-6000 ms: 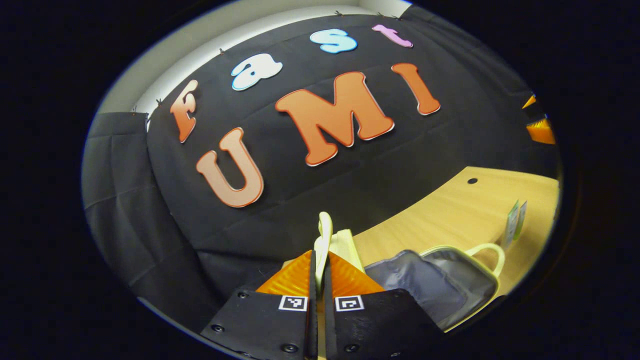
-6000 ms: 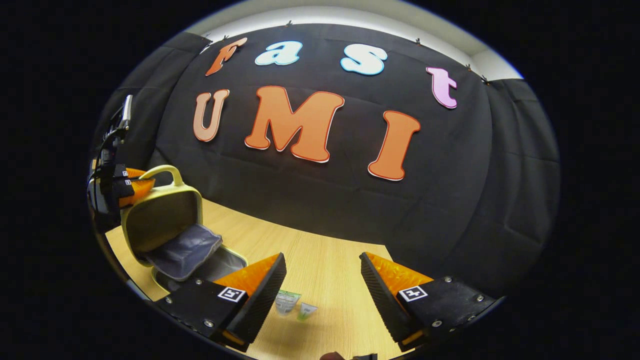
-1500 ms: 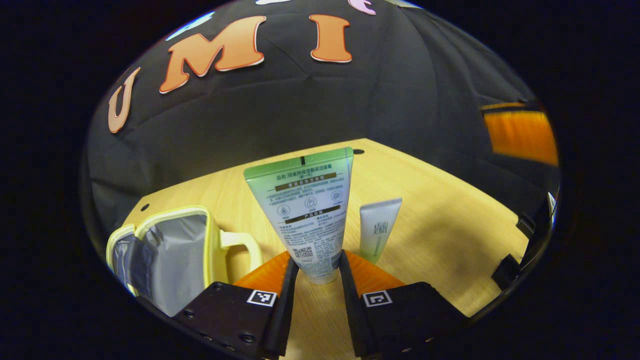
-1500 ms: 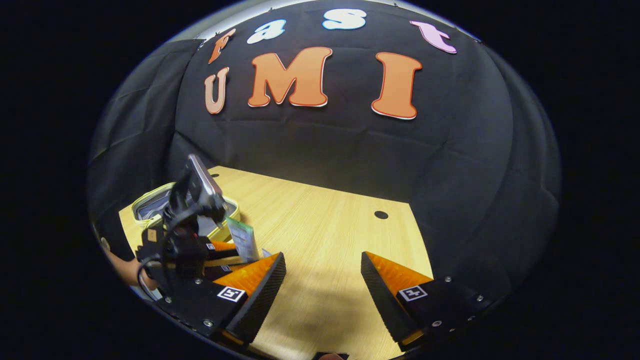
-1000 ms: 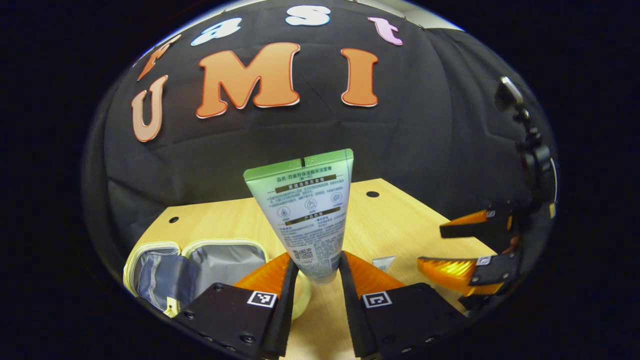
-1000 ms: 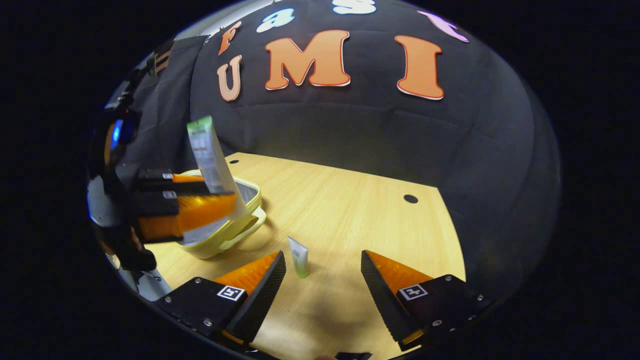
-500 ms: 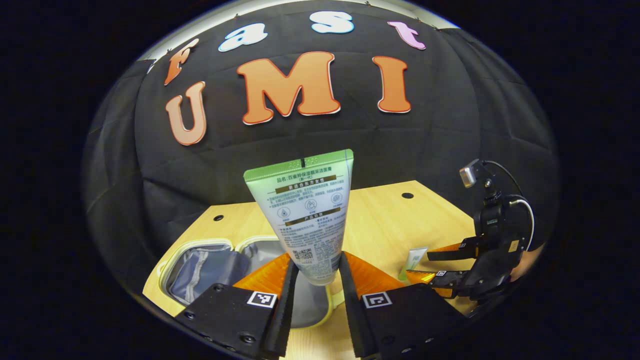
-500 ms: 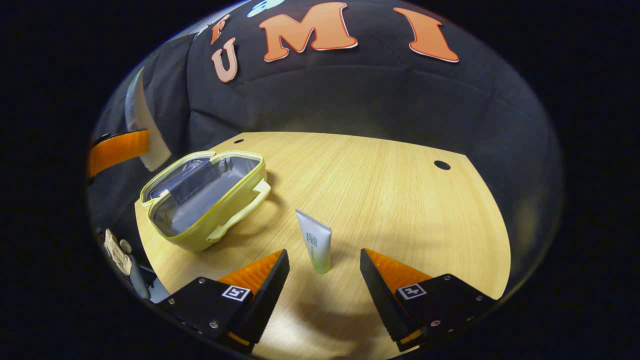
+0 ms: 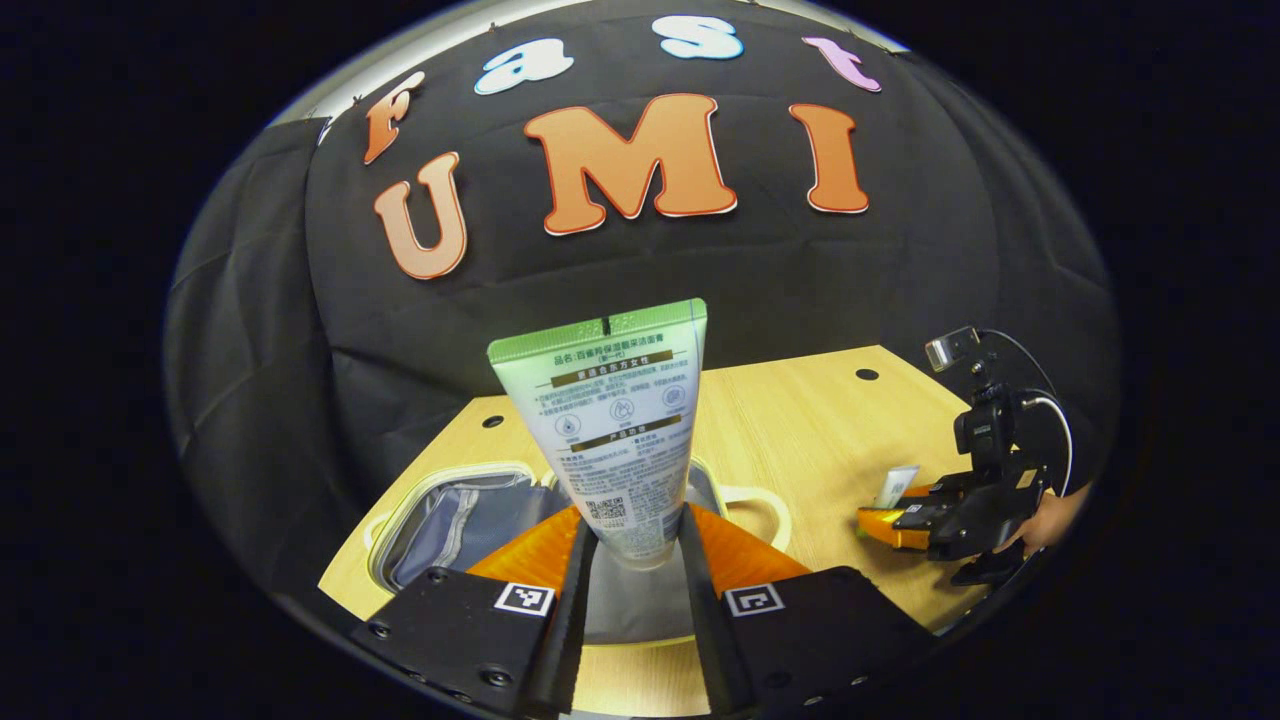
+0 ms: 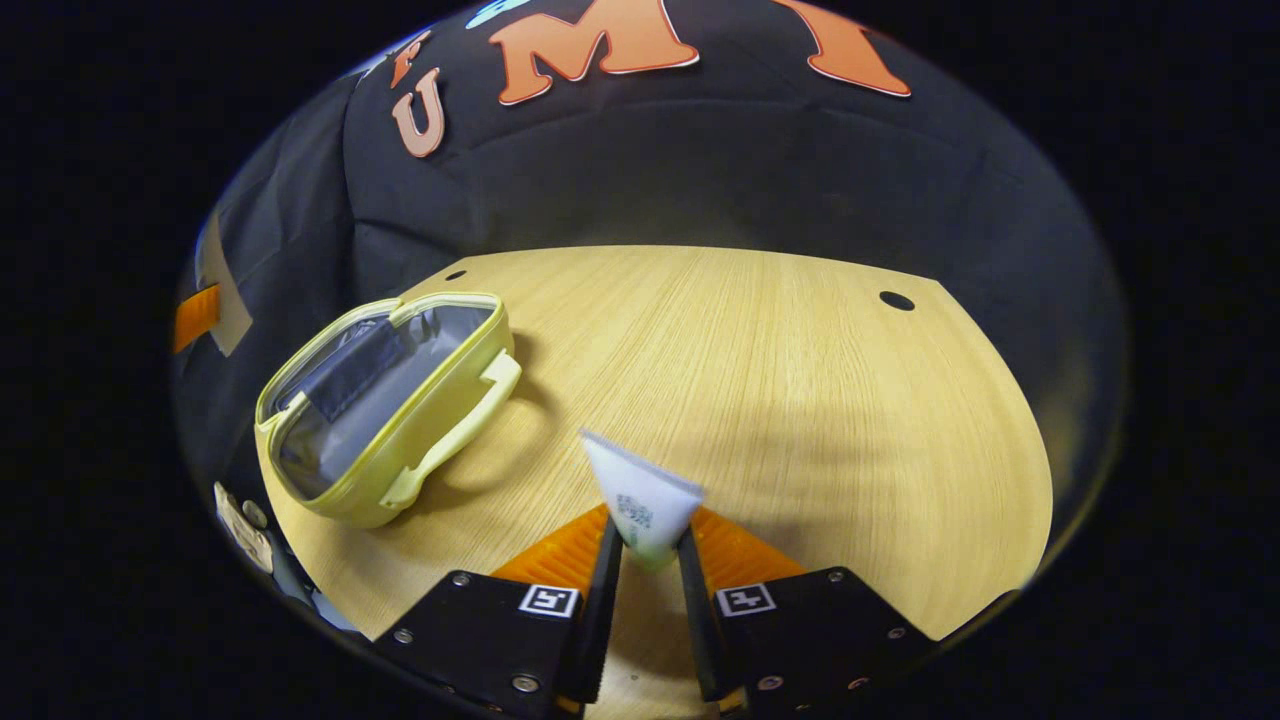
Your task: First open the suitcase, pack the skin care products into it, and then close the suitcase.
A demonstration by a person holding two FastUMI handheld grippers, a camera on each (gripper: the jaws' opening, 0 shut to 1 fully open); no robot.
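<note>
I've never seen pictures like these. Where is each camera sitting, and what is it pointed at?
Left gripper view: rides on the left gripper, looking along its fingers, which pinch a large green tube above the open yellow suitcase.
Right gripper view: rides on the right gripper, tilted down at the wooden table; its fingers pinch a small white tube.
Shared: both show the suitcase and table; the left gripper view also catches the right gripper farther off, with a hand holding it.

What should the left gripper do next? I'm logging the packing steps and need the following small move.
Probably lower and release: the left gripper is shut on the large green tube, which hangs right above the open yellow suitcase, so easing it into the grey lining seems the natural next move.
</note>
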